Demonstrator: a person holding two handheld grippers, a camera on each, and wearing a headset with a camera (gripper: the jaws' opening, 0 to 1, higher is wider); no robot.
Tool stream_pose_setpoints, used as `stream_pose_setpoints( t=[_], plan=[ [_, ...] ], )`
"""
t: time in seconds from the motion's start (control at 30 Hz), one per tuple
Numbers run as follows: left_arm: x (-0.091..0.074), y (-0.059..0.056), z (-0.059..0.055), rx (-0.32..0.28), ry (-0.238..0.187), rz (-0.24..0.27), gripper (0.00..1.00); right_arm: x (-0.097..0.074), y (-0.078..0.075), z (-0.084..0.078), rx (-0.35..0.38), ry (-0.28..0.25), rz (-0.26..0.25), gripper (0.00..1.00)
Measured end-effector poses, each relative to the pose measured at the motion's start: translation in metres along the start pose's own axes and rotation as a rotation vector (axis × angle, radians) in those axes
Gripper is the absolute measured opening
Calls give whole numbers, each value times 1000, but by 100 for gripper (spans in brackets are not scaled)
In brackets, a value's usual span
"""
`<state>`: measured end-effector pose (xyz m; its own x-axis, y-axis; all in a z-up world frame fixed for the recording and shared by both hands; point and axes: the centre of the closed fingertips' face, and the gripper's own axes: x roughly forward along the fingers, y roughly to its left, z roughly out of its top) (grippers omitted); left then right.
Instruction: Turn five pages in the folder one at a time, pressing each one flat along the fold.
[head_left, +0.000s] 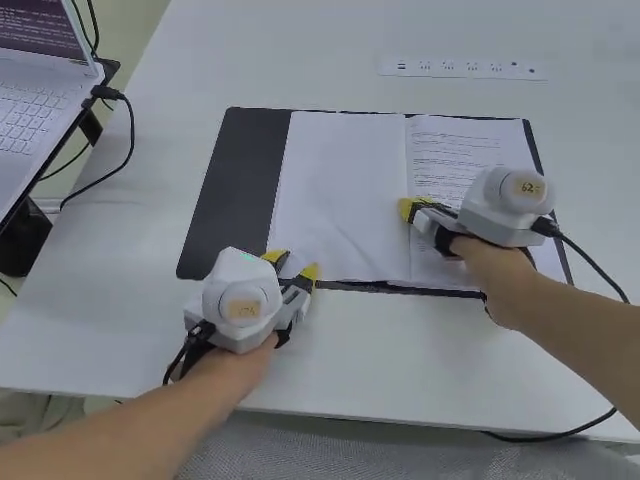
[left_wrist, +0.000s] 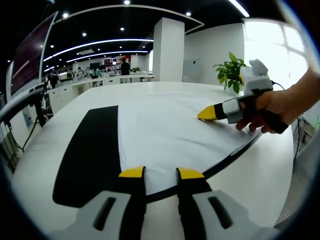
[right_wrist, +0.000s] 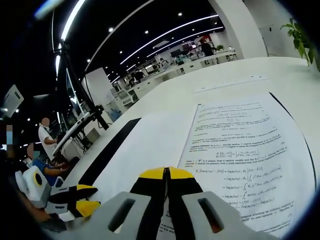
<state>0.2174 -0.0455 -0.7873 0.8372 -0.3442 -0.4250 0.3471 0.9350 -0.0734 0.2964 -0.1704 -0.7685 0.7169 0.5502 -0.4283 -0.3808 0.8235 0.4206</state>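
The right hand-held gripper (right_wrist: 166, 174), closed and empty, is resting on the page (right_wrist: 240, 150) under it. The left hand-held gripper (left_wrist: 161, 173) is sitting slightly open, empty, folder (left_wrist: 85, 150) just ahead.

The round orange sticker (head_left: 528, 187) on the white right gripper (head_left: 412, 209) reads "62"; the white printed page (head_left: 462, 160) has lines too small to read.

Laptop (head_left: 30, 100) cut off at left edge; text on printed page (right_wrist: 240, 145) too small to read, possibly formulas.

left hand-held gripper (head_left: 293, 264): white, yellow tips | right hand-held gripper (head_left: 410, 208): white, black cable (head_left: 590, 262)
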Motion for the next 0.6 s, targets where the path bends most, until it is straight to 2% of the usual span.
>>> stream_pose_setpoints(
  t=[0.6],
  plan=[
    [-1, 0, 0, 0, -1, 0, 23, -29, 21, -31, -42, 52, 38, 0]
  ],
)
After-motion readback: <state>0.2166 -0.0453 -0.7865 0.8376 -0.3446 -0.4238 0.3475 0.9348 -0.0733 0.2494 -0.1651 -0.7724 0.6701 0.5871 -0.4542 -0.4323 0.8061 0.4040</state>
